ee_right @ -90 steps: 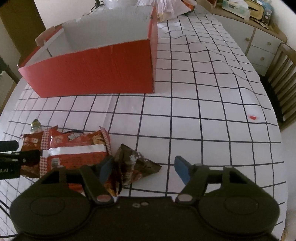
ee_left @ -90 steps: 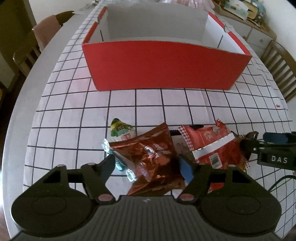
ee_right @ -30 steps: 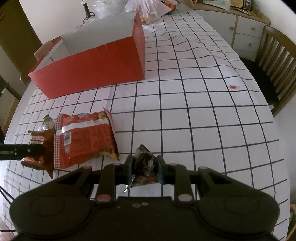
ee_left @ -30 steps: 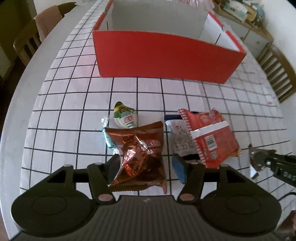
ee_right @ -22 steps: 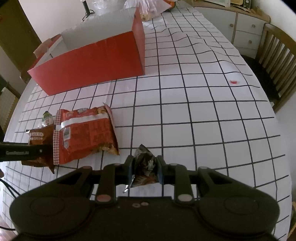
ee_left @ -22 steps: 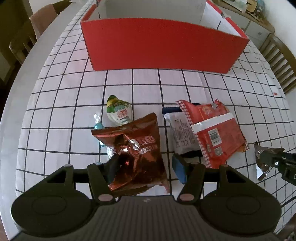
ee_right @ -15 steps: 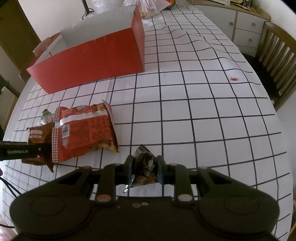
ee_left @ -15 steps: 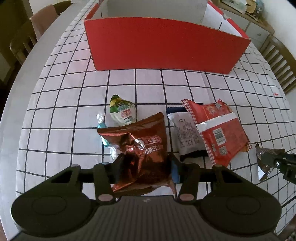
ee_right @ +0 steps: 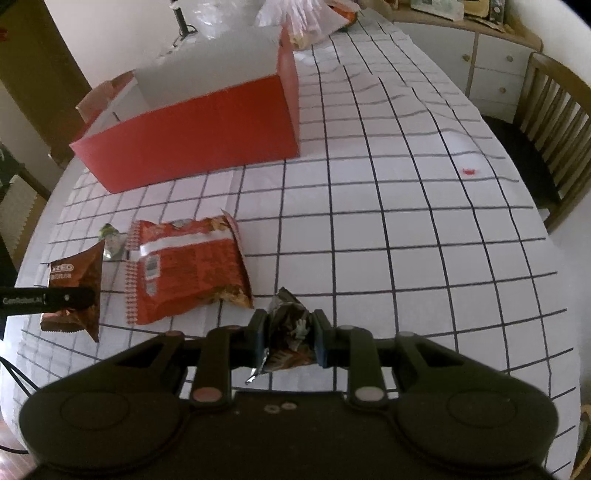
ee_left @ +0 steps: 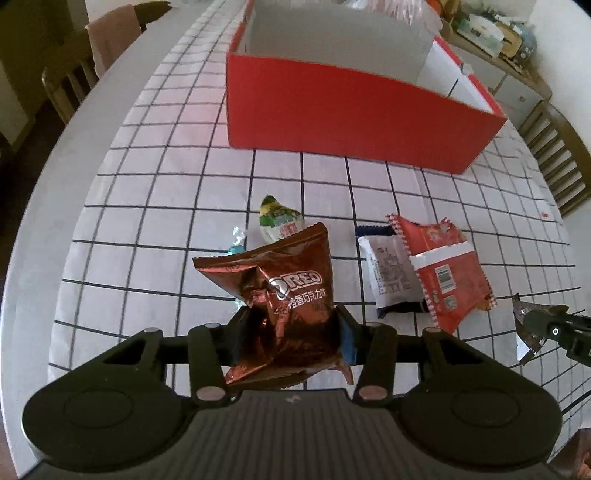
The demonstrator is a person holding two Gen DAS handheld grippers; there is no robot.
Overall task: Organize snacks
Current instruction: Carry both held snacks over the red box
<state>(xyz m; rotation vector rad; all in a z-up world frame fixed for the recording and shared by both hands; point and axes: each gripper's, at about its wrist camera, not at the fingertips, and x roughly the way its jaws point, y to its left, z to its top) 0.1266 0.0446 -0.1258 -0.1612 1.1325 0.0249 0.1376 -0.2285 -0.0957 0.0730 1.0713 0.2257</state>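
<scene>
My left gripper [ee_left: 291, 332] is shut on a shiny brown Oreo bag [ee_left: 280, 291], which it holds just above the checked tablecloth; the same Oreo bag [ee_right: 74, 291] shows at the left of the right wrist view. My right gripper [ee_right: 290, 341] is shut on a small dark foil packet [ee_right: 290, 330], also seen as the foil packet [ee_left: 526, 325] at the right edge of the left wrist view. On the cloth lie a red snack bag [ee_left: 441, 269], a white wrapped packet [ee_left: 391, 273], a green-topped pouch [ee_left: 279, 221] and a small blue candy [ee_left: 234, 247]. A red cardboard box [ee_left: 351, 122], open on top, stands behind.
Wooden chairs [ee_right: 554, 129] stand beside the round table [ee_left: 55, 206] on both sides. A sideboard [ee_right: 491, 62] runs along the back right. Plastic bags [ee_right: 306, 22] lie behind the box. A tiny red scrap [ee_right: 469, 171] rests on the cloth at right.
My left gripper's jaws closed on the Oreo bag and lifted it slightly off the cloth. The right gripper kept holding its foil packet with little movement.
</scene>
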